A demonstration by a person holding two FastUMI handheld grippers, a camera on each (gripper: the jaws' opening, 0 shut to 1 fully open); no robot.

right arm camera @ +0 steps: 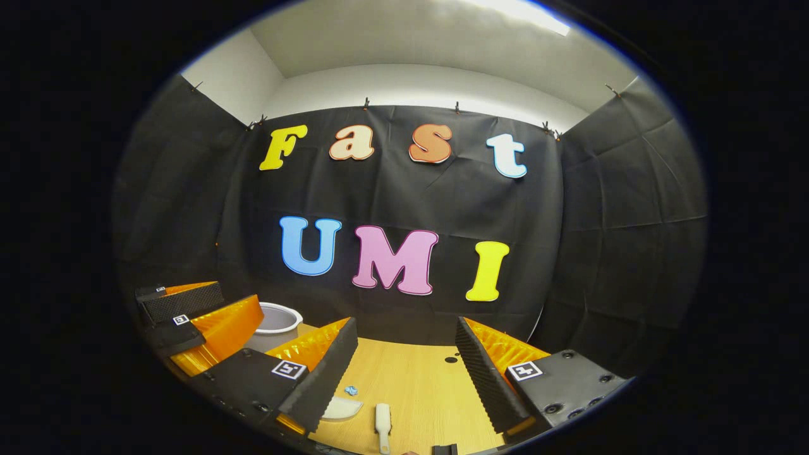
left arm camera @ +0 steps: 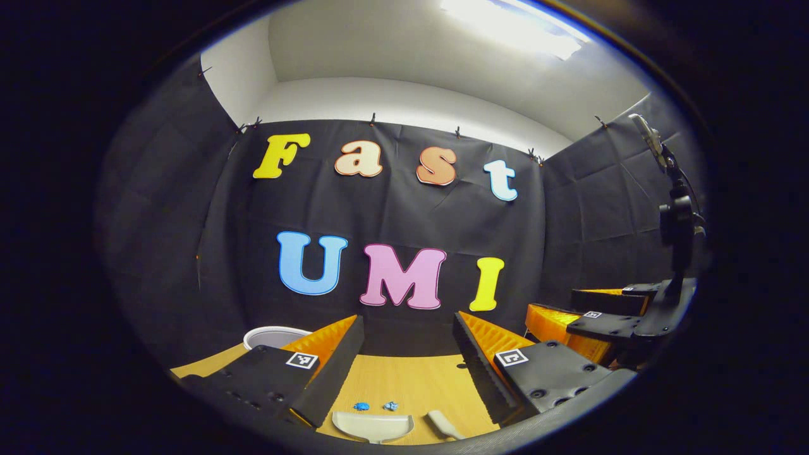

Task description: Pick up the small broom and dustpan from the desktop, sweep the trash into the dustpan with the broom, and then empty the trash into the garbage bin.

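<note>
Left gripper view: two trash bits (left arm camera: 376,406); one dustpan (left arm camera: 373,426)

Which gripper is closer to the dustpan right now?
Left, I'd say. The dustpan lies centred between the left gripper's open fingers. In the right gripper view it sits off by the right gripper's left finger, with the broom centred instead.

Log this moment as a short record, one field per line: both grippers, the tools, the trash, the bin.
left hand-held gripper: open, above the desktop, holding nothing
right hand-held gripper: open, holding nothing
dustpan: lying on the desktop, untouched
broom: lying right of the dustpan, untouched
trash: two small blue bits just beyond the dustpan's edge
garbage bin: white, at the far left, contents not visible
</note>
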